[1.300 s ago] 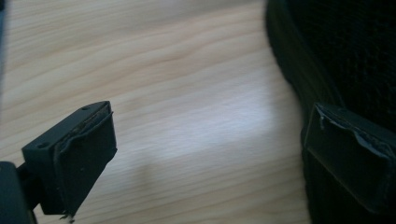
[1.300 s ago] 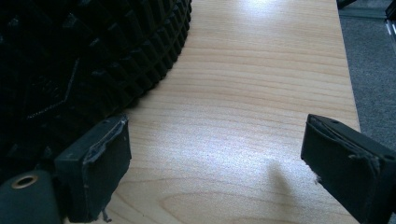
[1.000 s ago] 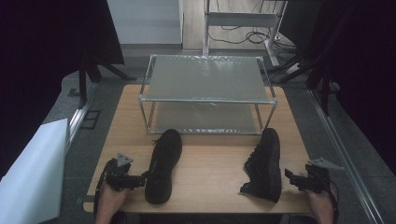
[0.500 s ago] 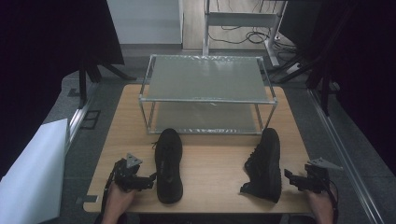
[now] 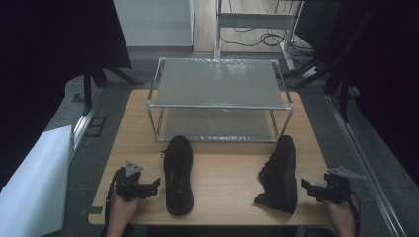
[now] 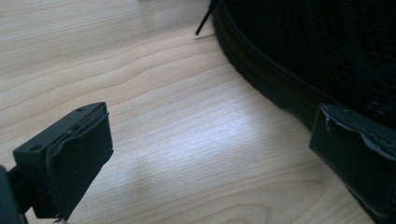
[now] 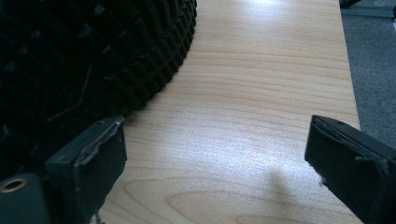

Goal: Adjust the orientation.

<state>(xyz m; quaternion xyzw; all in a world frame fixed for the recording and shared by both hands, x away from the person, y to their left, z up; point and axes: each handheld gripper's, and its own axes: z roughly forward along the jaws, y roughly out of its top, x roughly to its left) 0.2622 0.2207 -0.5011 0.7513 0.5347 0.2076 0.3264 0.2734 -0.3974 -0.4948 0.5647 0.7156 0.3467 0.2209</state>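
- Both black shoes, left shoe [image 5: 178, 175] and right shoe [image 5: 280, 174], lie on the table [image 5: 225, 168], none on the rack [image 5: 217, 89].
- Left gripper [image 5: 148, 187] and right gripper [image 5: 310, 189]: jaws spread wide, holding nothing.

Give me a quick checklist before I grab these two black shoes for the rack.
1. Left hand-held gripper open: ok, jaws wide apart.
2. Right hand-held gripper open: ok.
3. Left shoe upright, sole down: ok.
4. Right shoe upright: not ok, it lies tilted on its side, with the treaded sole facing the right hand-held gripper.
5. Rack top shelf bare: ok.
6. Lower shelf free: cannot tell, partly hidden.
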